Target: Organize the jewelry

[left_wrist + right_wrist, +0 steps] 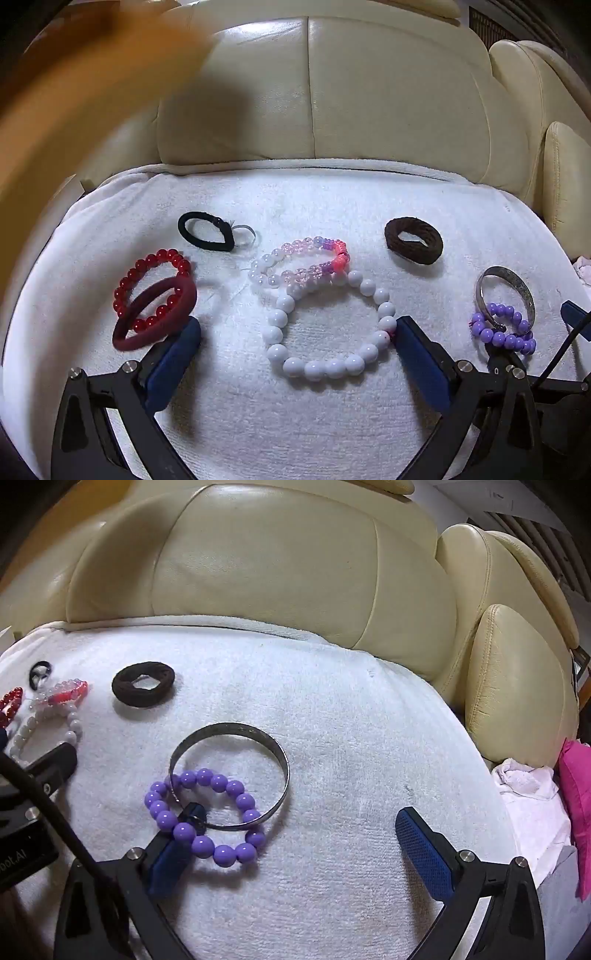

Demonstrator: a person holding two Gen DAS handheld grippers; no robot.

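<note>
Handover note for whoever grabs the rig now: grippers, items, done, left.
Left gripper: open, empty, jaws either side of the white bead bracelet.
Right gripper: open, empty; left jaw tip sits where the purple bead bracelet and silver bangle overlap.
Red bead bracelet overlaps the maroon hair tie; pink bracelet touches the white one.
Nothing visibly sorted. Left: separate the overlapping pairs.

Left hand-held gripper [297, 332], right hand-held gripper [295, 823]: both spread wide.
</note>
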